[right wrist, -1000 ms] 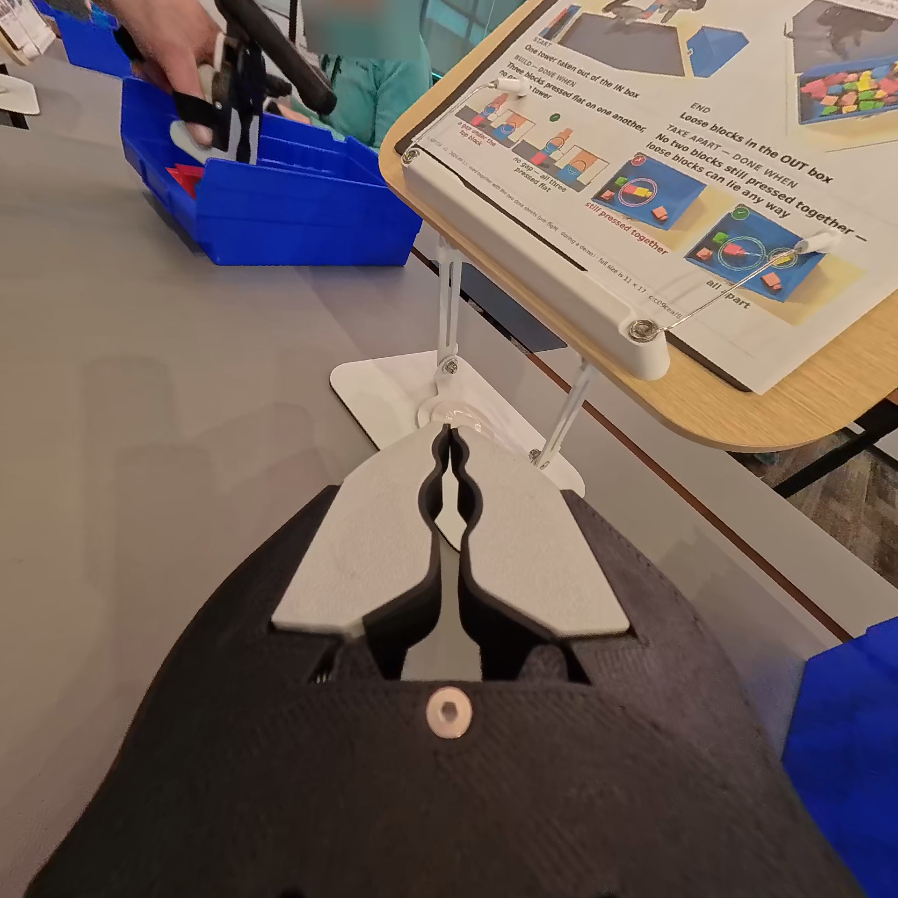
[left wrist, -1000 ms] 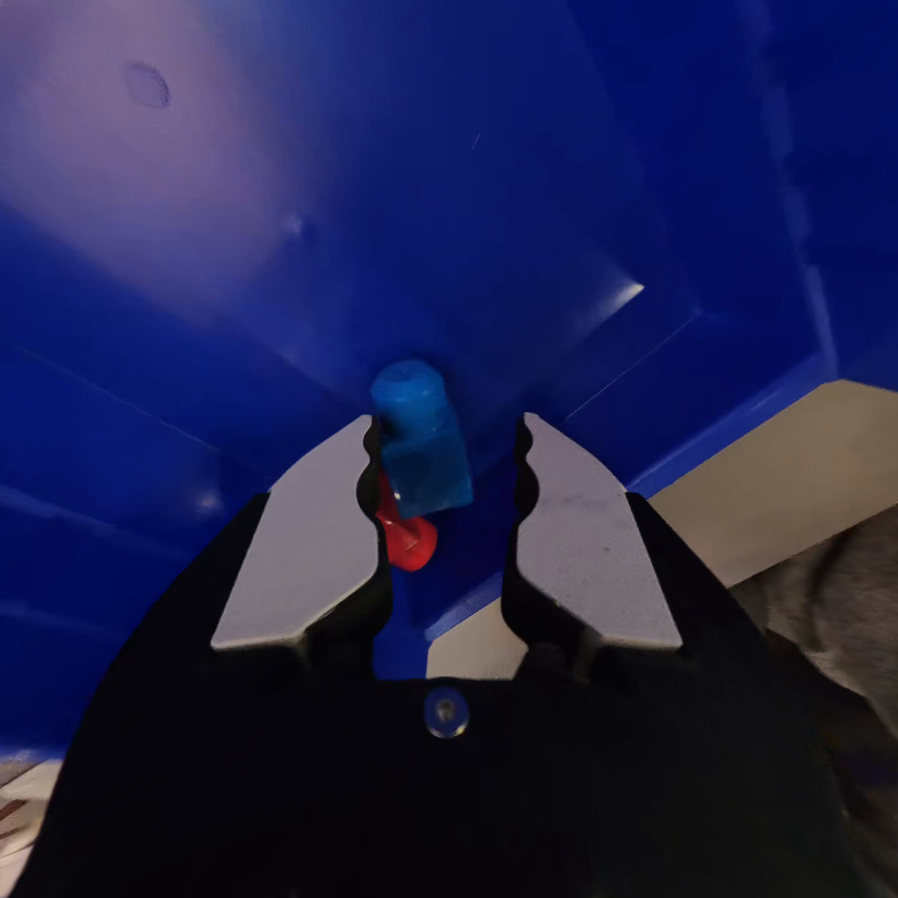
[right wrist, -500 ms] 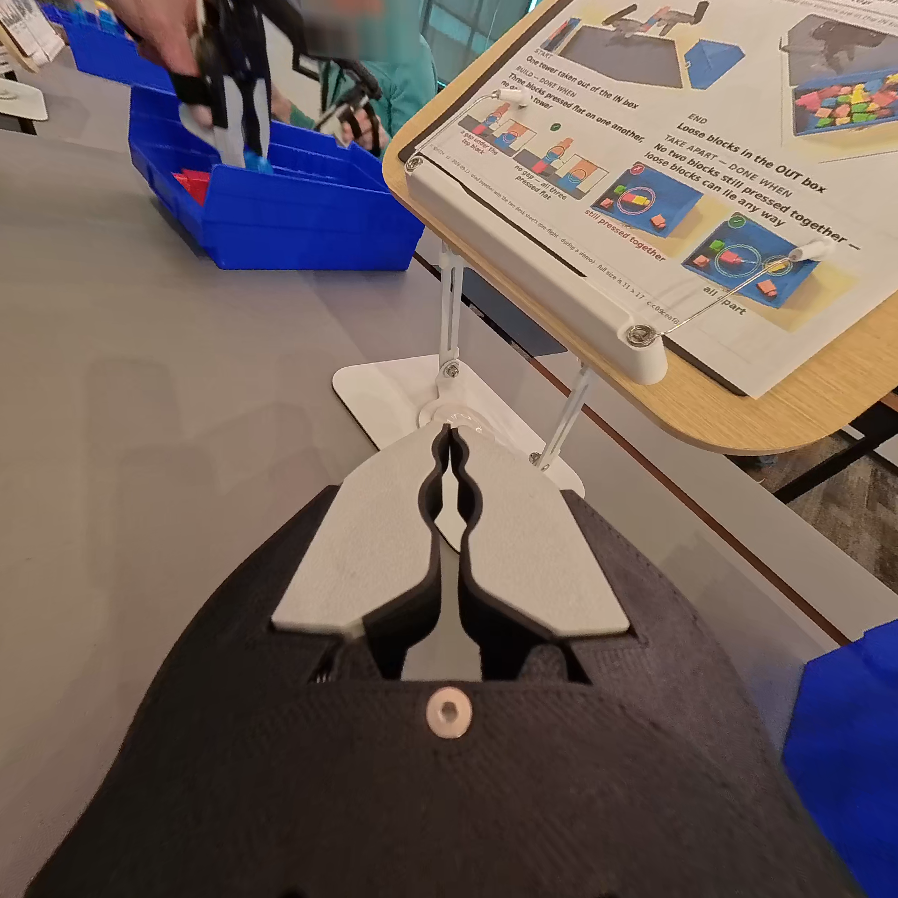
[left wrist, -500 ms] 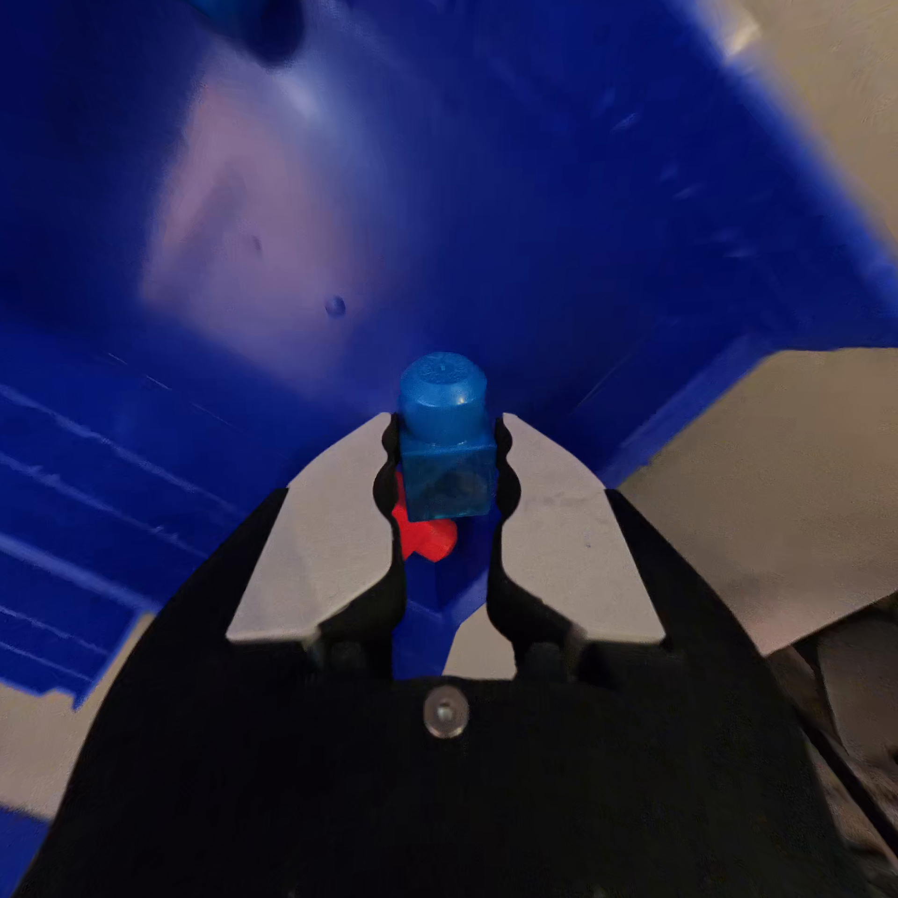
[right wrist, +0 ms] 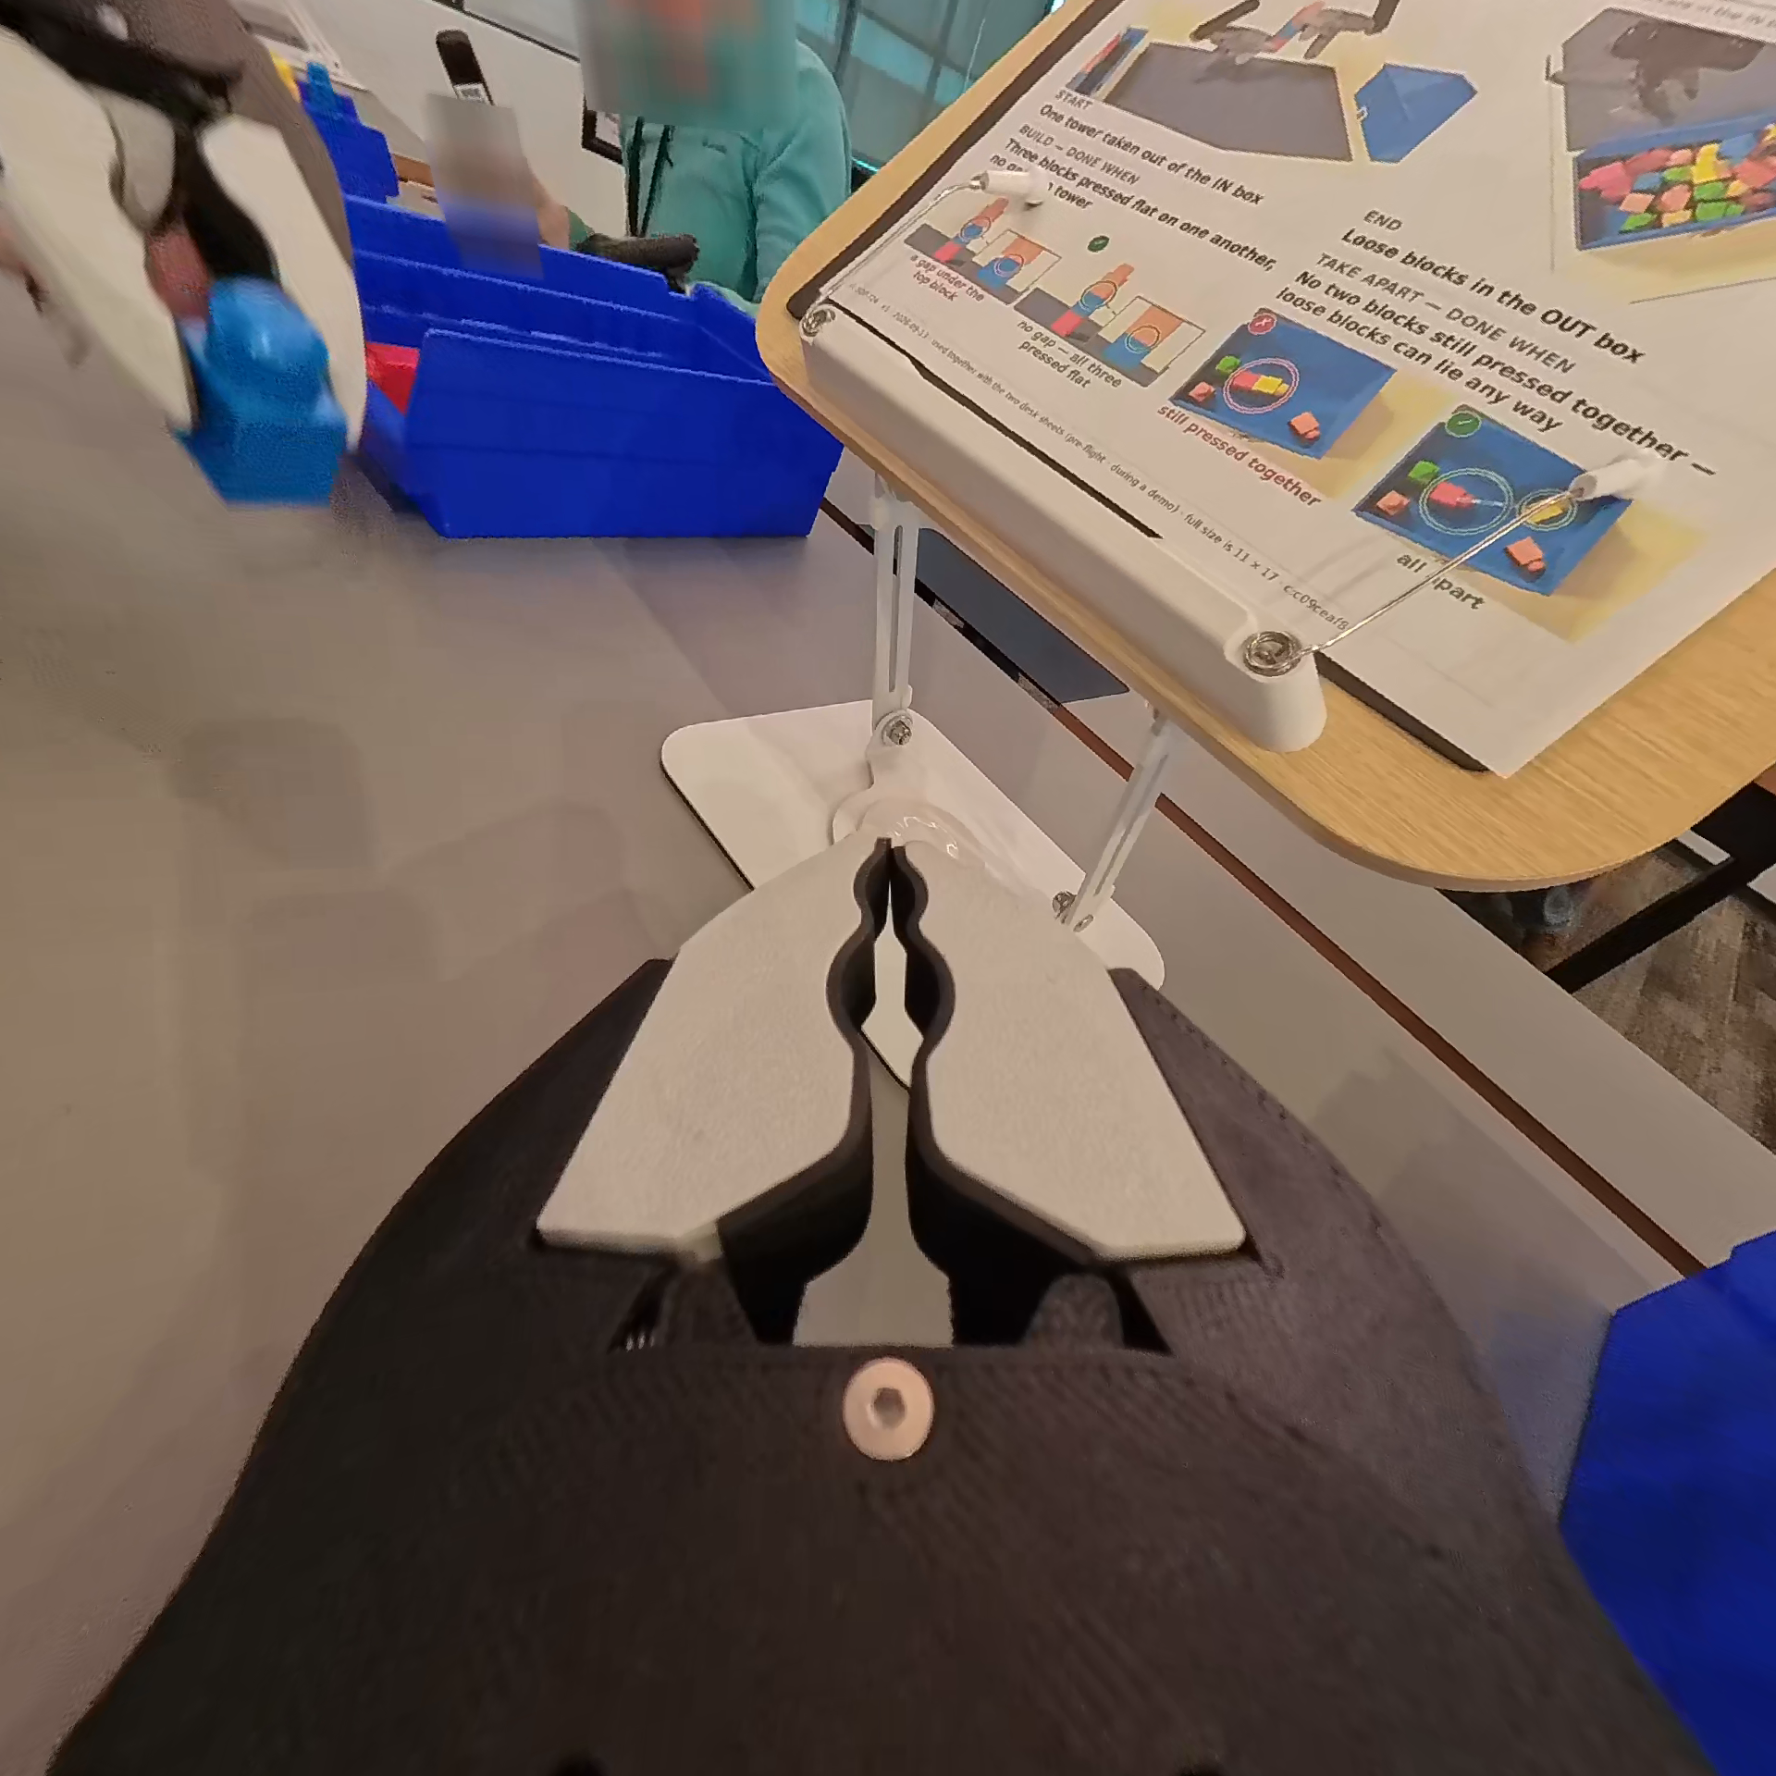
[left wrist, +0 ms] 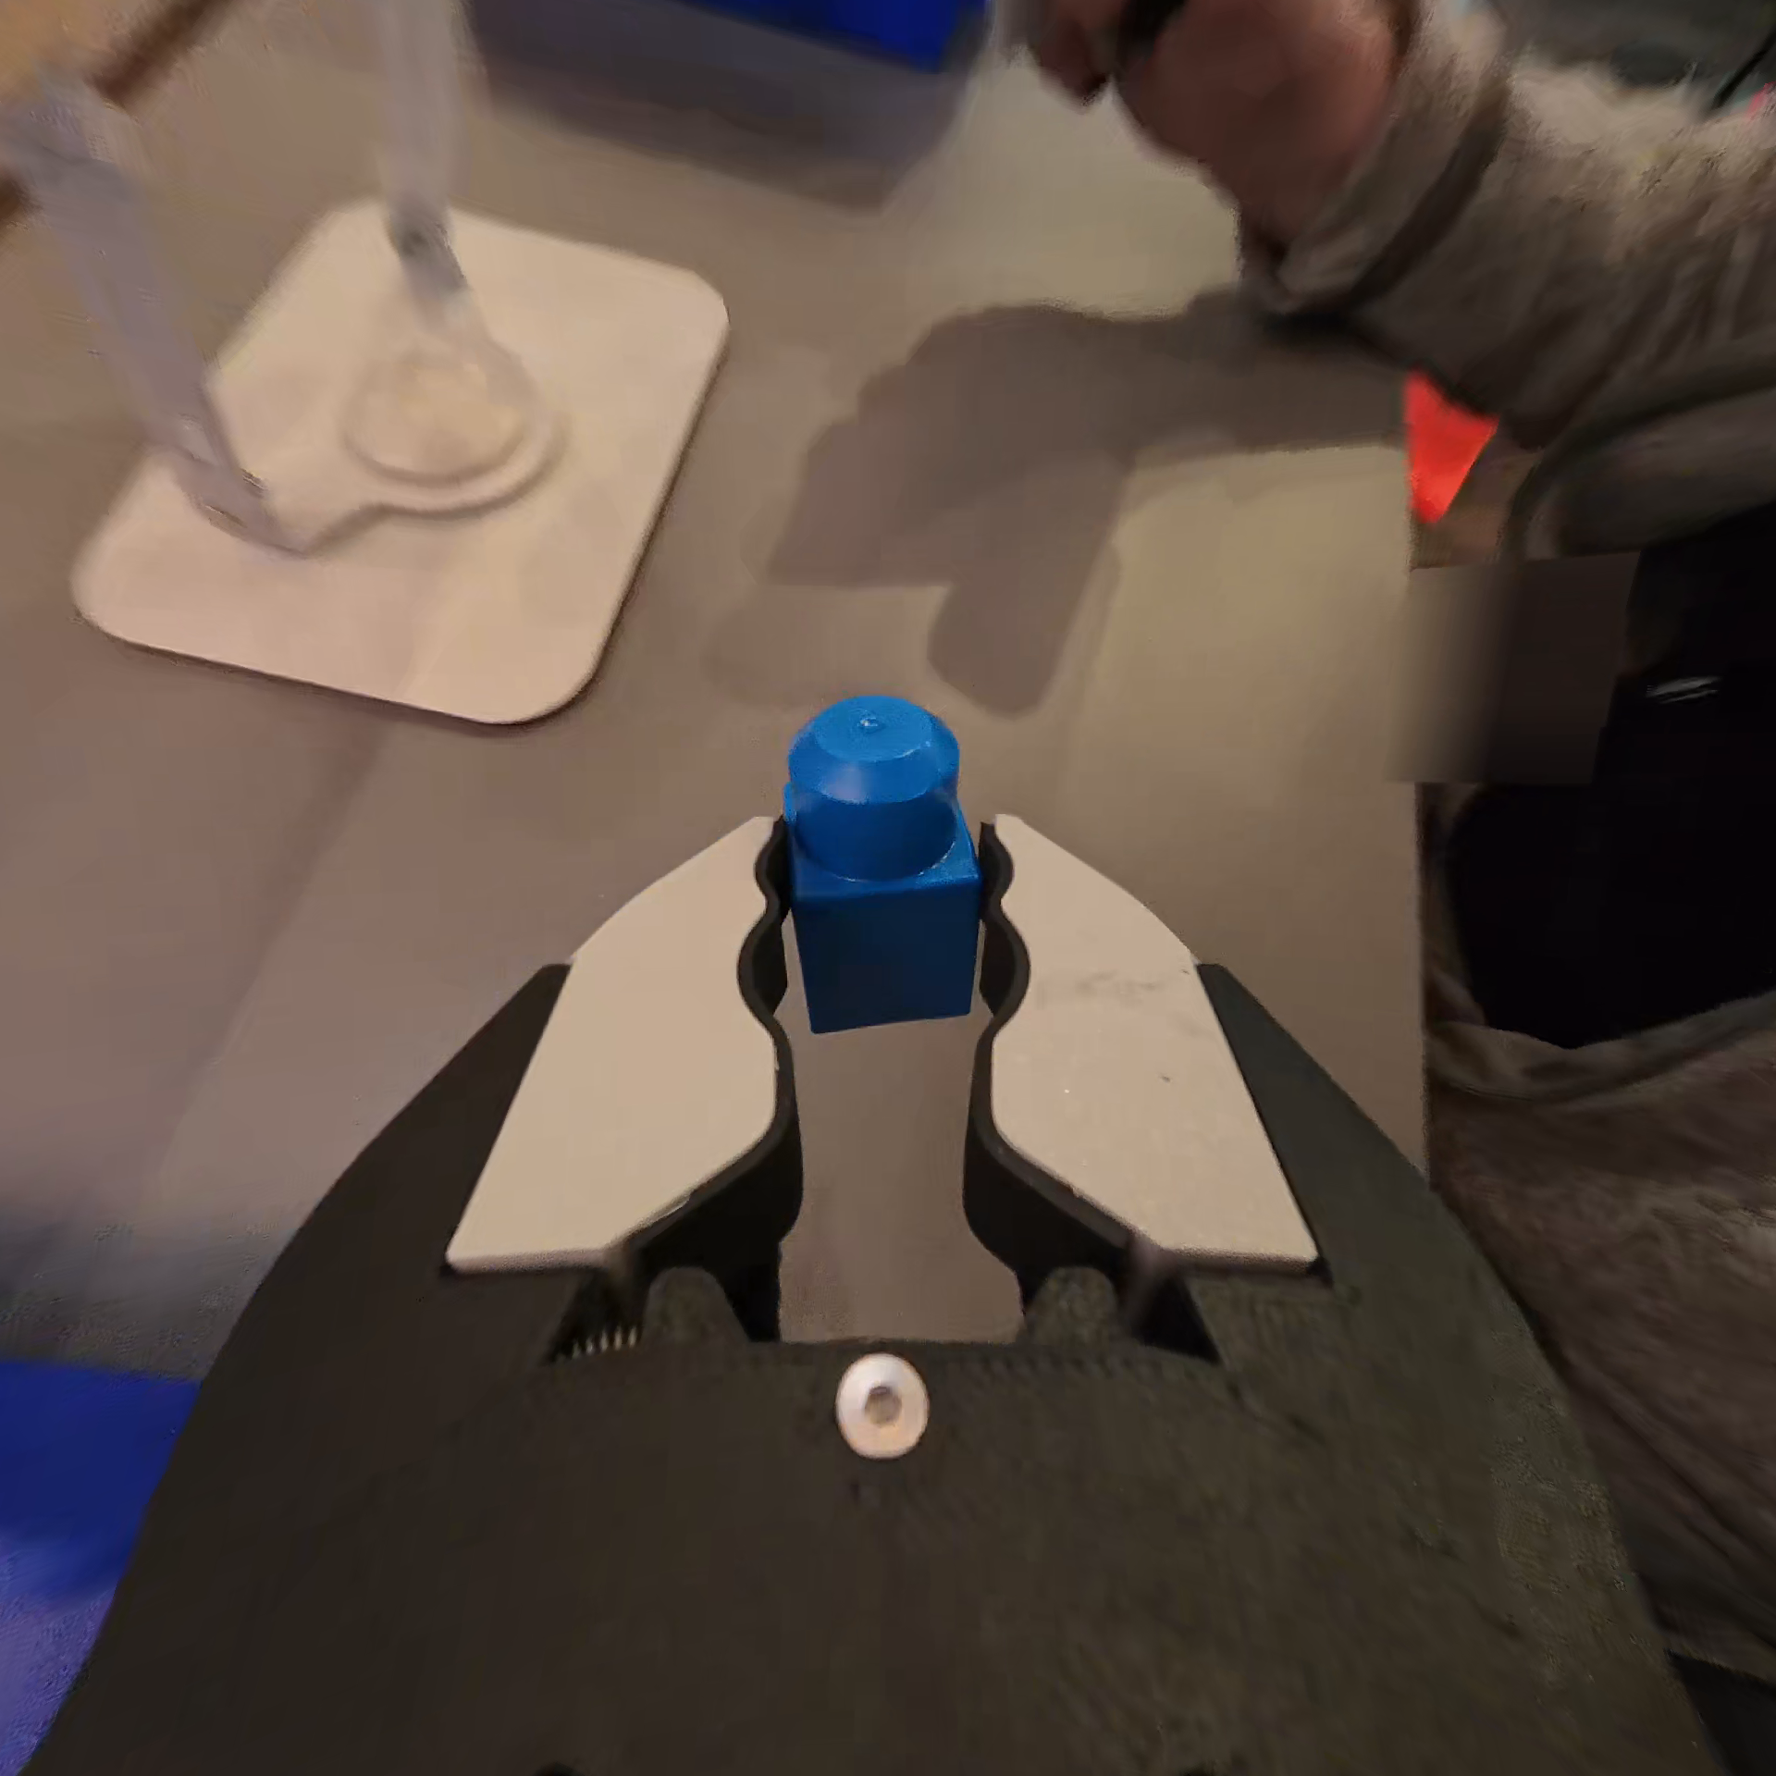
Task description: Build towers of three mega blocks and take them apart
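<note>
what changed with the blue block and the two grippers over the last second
The left gripper closed on the blue block inside the blue bin, then lifted it out over the grey table. The right gripper stayed shut and empty, pointing at the white stand base.

Blue single-stud block (left wrist: 879,903) upright, clamped in left claw (left wrist: 882,870).

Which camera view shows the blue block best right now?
The left wrist view: the blue block sits sharp and central, clamped in the left gripper, stud forward. The right wrist view shows it only blurred at the far left.
</note>
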Demonstrator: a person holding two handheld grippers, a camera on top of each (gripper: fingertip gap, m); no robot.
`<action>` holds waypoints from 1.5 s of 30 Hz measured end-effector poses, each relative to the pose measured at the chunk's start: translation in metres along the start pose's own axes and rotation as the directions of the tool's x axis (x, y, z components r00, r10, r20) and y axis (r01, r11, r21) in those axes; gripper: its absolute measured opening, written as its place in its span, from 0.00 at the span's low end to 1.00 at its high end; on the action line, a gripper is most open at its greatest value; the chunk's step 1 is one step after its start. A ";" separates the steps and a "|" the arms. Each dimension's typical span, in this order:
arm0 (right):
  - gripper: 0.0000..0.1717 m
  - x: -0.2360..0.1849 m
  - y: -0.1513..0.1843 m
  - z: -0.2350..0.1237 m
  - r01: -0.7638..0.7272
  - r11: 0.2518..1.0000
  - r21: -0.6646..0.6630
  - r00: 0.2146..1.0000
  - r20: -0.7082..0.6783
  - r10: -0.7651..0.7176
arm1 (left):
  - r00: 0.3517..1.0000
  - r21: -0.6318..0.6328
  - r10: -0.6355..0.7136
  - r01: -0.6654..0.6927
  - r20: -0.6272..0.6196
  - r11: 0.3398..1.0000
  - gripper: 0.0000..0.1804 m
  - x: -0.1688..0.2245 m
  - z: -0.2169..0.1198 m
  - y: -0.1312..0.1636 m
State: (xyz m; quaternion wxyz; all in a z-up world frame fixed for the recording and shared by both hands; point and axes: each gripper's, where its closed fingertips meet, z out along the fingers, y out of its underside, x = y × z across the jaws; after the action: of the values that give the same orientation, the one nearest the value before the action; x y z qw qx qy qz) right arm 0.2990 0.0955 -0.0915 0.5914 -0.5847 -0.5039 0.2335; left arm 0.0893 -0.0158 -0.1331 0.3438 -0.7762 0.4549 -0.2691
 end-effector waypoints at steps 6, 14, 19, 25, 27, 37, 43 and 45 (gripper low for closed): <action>0.00 0.002 0.006 0.001 -0.007 1.000 -0.018 1.000 -0.001 0.007 | 0.999 -0.149 0.046 -0.046 -0.002 0.988 0.20 0.006 0.082 0.014; 0.00 0.002 0.012 0.003 -0.010 0.999 -0.039 1.000 0.013 0.011 | 0.996 -0.310 0.077 -0.084 -0.034 0.947 0.20 0.005 0.104 0.015; 0.00 0.003 0.013 0.002 -0.018 0.999 -0.034 1.000 0.015 0.018 | 0.991 -0.359 0.118 -0.134 -0.067 0.924 0.27 0.011 0.117 0.023; 0.00 0.002 0.010 0.000 -0.017 1.000 -0.023 1.000 0.015 0.017 | 0.989 -0.284 0.121 -0.092 0.085 0.954 0.29 -0.001 0.056 0.013; 0.00 0.002 0.007 -0.001 -0.019 1.000 -0.012 1.000 0.019 0.020 | 0.964 -0.263 0.095 -0.028 0.246 0.964 0.26 -0.026 0.001 0.013; 0.00 -0.001 0.003 -0.002 -0.021 1.000 0.006 0.999 0.031 0.021 | 0.912 -0.733 0.193 0.150 0.361 0.663 0.27 -0.146 -0.193 0.142; 0.00 0.002 0.006 -0.002 -0.031 1.000 -0.001 0.999 0.024 0.031 | 0.968 -0.844 0.116 0.132 0.222 0.519 0.29 -0.175 -0.194 0.187; 0.00 0.002 0.007 -0.002 -0.033 0.999 -0.003 0.999 0.026 0.033 | 0.974 -0.875 0.113 0.123 0.197 0.469 0.31 -0.181 -0.192 0.199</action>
State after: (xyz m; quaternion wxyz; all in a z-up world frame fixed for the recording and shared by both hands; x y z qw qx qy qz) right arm 0.3038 0.0980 -0.0969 0.5801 -0.5907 -0.5020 0.2500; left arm -0.2344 0.0209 -0.1883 -0.0566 -0.8684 0.4835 0.0938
